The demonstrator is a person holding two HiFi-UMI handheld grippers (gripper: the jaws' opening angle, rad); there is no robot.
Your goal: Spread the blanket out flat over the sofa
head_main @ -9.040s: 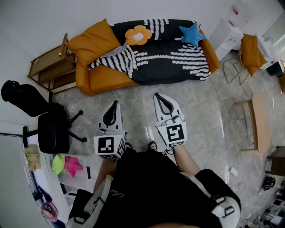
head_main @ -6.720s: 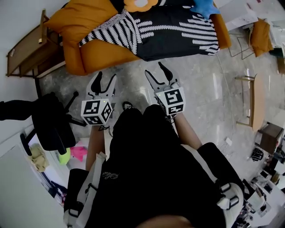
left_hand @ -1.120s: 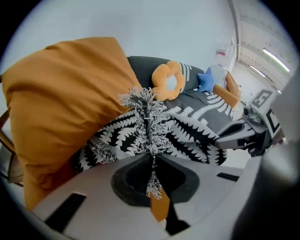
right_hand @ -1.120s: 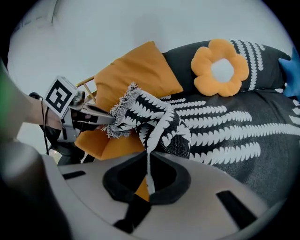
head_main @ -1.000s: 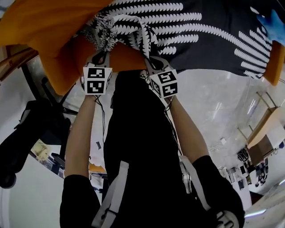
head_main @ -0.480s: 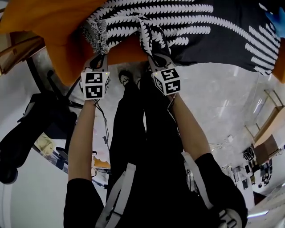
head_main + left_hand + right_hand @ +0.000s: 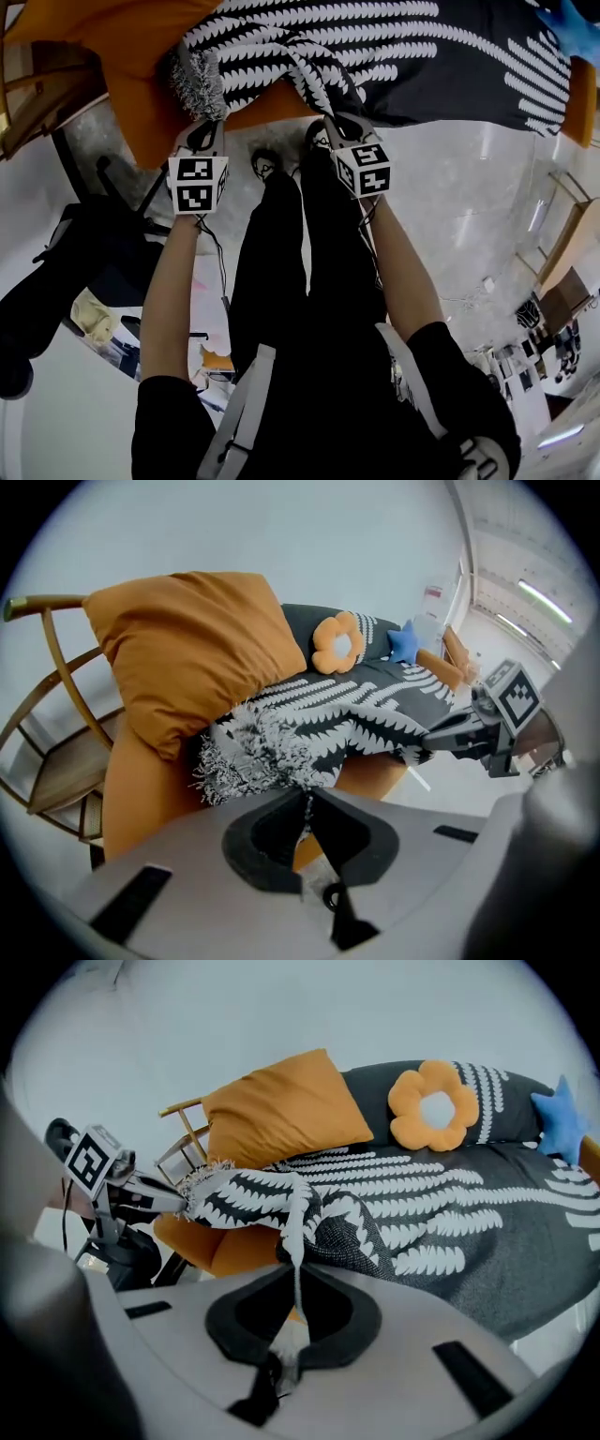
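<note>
The left hand-held gripper and right hand-held gripper each pinch the bunched edge of the blanket just ahead of them; most covers the sofa, 1 end remains unspread.

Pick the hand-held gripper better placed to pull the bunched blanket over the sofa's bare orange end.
Likely left. The left hand-held gripper is shut on the fringed corner of the blanket, beside the sofa's bare orange end. The right hand-held gripper pinches a fold further toward the covered side.
</note>
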